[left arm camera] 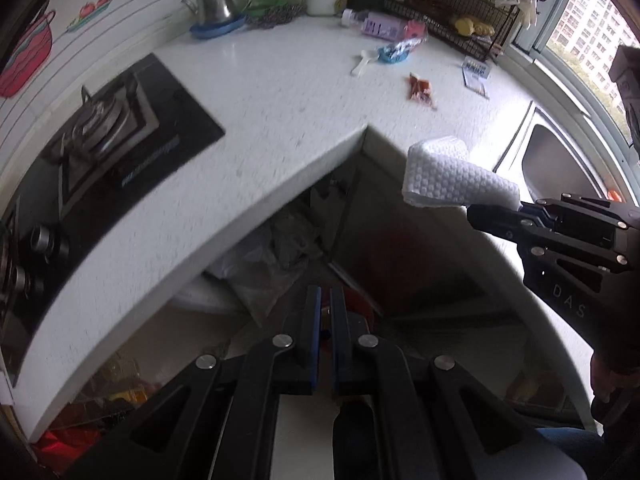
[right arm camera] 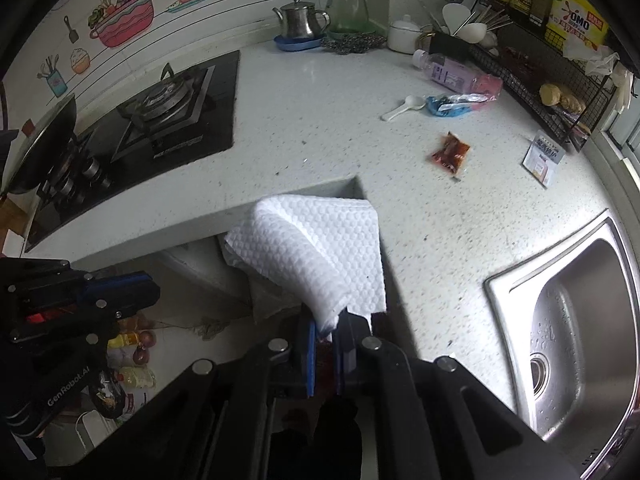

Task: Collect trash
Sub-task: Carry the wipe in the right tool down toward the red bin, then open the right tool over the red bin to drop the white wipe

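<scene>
A white dimpled paper towel (right arm camera: pixel 316 256) is clamped in the right gripper (right arm camera: pixel 326 332), extending forward beyond the jaws; the left gripper (left arm camera: pixel 326 308) is closed, something red glimpsed between its jaws.

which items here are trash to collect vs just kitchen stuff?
Trash:
- paper towel, pinched in the right gripper
- red sauce packet
- blue wrapper
- trash bin below the counter

Just kitchen stuff:
- kettle
- stove
- sink
- white spoon
- wire rack

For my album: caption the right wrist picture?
Right hand-held gripper holding a white dimpled paper towel over a speckled white counter.
</scene>
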Demonstrator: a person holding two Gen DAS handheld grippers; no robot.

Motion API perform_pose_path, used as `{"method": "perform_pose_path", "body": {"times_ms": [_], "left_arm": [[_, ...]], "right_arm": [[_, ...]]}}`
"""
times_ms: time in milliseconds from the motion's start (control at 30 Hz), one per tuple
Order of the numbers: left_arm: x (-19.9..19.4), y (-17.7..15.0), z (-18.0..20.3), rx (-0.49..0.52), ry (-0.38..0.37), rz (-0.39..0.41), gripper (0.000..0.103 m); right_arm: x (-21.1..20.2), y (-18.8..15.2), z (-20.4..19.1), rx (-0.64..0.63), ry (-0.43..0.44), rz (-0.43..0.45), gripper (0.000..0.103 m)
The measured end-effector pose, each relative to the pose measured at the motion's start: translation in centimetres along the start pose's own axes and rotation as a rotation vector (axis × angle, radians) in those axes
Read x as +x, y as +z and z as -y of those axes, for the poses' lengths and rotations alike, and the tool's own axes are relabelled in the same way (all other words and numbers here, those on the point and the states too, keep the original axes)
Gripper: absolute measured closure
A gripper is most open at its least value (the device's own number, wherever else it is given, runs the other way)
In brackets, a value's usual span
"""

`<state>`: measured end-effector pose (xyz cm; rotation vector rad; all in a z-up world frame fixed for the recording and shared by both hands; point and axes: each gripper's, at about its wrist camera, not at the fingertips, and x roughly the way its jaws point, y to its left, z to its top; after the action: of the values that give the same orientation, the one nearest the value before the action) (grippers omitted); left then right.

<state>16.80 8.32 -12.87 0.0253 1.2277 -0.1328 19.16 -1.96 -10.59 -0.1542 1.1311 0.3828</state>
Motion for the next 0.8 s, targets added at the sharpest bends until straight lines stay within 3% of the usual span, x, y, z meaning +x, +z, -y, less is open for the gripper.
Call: {"method": "perform_pose_path", "body": {"times_ms": [433,800], "left_arm": [[5.3,-7.0,-2.9,-0.086,-0.002,-0.113,0.1],[16.2,-9.8,-3.2,-0.118,-0.008,-0.18,0.1]], "right_arm": [[6.8,-5.4,-4.7,-0.014,0.029,-0.158,0.097],[18.0,-9.2,-2.7,0.01,0.005,-0.246,0.097]]}}
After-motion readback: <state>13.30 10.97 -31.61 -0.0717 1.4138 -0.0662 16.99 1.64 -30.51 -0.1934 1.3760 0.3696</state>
